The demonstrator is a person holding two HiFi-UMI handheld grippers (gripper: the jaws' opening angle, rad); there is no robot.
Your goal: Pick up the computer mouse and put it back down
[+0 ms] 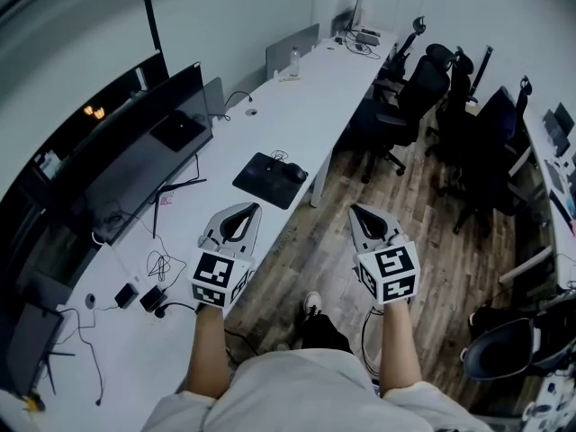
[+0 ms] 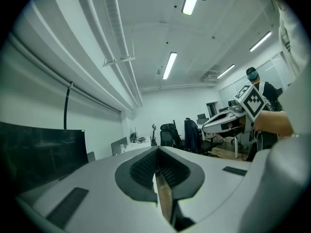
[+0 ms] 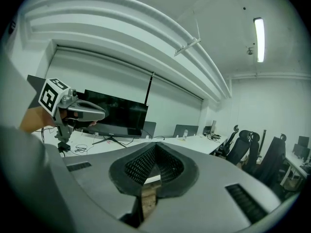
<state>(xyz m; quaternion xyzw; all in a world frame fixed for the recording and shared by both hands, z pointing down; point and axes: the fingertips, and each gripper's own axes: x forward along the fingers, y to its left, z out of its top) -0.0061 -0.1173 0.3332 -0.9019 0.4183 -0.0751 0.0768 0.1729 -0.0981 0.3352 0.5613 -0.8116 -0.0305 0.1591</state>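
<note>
Long white desk [image 1: 301, 97]: one mouse [image 1: 294, 173] on one black pad [image 1: 259, 184]; left gripper [image 1: 245, 209], right gripper [image 1: 358, 211] both closed, empty.

Wears a pale short-sleeved shirt [image 1: 297, 390], dark trousers [image 1: 326, 333] and a white shoe [image 1: 311, 304]. Shows bare forearms below the sleeves. Ends, at the left gripper [image 1: 245, 212] and the right gripper [image 1: 360, 214], in smooth light grey shells tapering to a point, each with a dark teardrop-shaped recess lined by black ribbed pads [image 2: 142, 166]. Bears a white cube [image 1: 219, 277] printed with black square markers at the near end of each. Has dark rectangular slots [image 2: 68, 205] set into the shells' flanks.
</note>
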